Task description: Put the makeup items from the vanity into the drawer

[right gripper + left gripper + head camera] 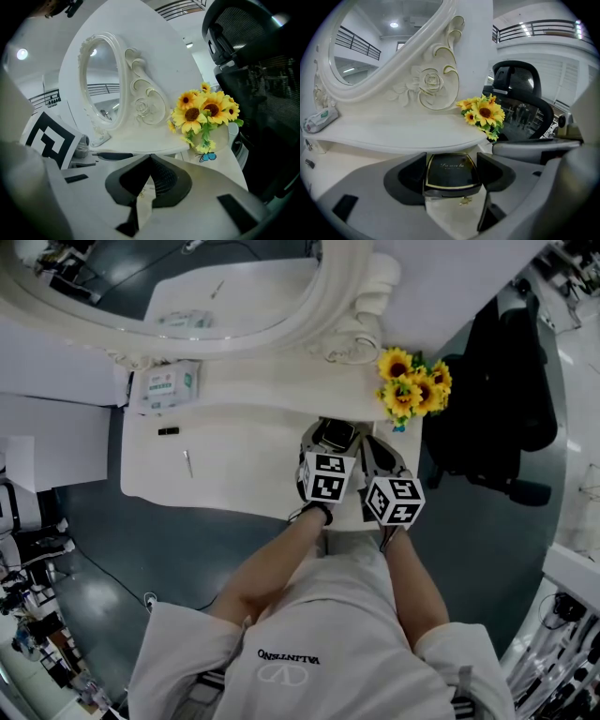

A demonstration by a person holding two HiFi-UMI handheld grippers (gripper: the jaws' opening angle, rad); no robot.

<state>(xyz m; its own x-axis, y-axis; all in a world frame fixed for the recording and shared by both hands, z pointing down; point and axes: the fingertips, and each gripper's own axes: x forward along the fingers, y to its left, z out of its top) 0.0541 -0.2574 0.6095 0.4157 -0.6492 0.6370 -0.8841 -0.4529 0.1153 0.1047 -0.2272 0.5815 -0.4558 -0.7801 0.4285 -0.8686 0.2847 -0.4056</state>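
A black compact [450, 168] with a gold rim and gold script on its lid sits between the pads of my left gripper [452, 173], which is shut on its two sides. In the head view this gripper [334, 439] holds the compact [336, 434] over the right end of the white vanity top [244, 465]. My right gripper [151, 164] is just to its right [373, 446]; its jaws meet at the tips with nothing in them. A small black item [169, 431] and a thin stick [187, 462] lie on the vanity's left part.
An ornate white oval mirror [187, 287] stands behind the raised shelf [393, 131]. A tissue pack [164, 387] lies on the shelf at the left. Sunflowers [412, 385] stand in a pot at the right corner. A black office chair [506, 381] is right of the vanity.
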